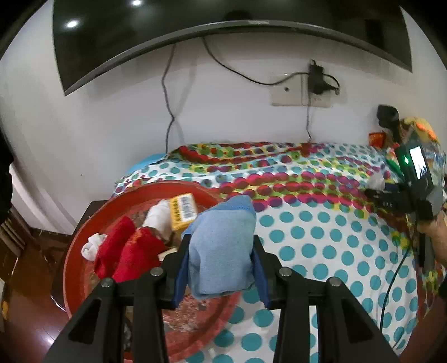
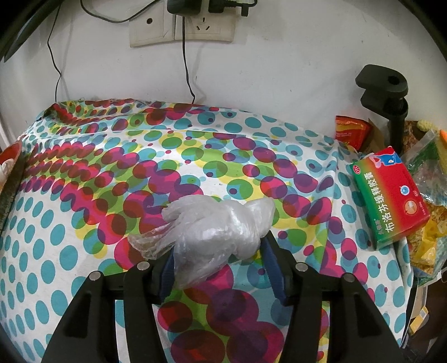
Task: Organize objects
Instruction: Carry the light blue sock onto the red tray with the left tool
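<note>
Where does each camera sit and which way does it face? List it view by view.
Left wrist: on the left gripper, facing the wall; blue cloth between its fingers, red basin below, right gripper and hand visible.
Right wrist: on the right gripper, around a clear plastic bag; medicine box right.
Shared: dotted tablecloth, wall socket.

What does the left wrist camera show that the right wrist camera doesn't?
Only the left wrist view shows the blue cloth between the left claw fingers, the red cloth and yellow box in the red tray, and the wall screen.

Only the right wrist view shows the red-green medicine box and the clear plastic bag in the right claw.

Both show the dotted tablecloth and wall socket.
</note>
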`<state>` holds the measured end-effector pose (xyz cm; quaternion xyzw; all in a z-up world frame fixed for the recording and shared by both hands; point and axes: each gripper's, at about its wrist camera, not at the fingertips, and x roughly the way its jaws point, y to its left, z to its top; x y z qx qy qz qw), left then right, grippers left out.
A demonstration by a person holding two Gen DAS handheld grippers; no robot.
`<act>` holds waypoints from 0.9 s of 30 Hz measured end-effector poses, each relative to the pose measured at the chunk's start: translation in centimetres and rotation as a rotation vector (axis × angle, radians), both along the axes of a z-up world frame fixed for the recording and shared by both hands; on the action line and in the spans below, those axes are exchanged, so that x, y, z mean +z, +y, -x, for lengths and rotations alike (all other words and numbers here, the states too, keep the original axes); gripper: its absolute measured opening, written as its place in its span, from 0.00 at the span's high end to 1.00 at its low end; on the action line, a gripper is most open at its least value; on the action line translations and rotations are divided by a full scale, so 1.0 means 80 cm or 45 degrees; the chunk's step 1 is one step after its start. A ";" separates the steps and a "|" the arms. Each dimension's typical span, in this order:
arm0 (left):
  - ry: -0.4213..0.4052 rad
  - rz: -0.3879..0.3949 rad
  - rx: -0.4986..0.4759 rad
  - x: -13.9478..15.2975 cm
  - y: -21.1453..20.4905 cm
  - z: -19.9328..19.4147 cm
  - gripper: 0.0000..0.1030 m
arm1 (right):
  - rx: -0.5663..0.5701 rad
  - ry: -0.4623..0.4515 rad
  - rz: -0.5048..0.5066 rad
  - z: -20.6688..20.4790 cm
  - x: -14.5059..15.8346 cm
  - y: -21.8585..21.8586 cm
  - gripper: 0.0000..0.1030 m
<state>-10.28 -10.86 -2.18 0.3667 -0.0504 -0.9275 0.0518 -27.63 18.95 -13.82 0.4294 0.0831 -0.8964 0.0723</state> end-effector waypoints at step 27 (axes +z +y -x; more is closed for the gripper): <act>-0.111 -0.080 0.336 -0.025 -0.138 0.015 0.60 | -0.005 0.006 -0.028 0.000 0.002 -0.001 0.47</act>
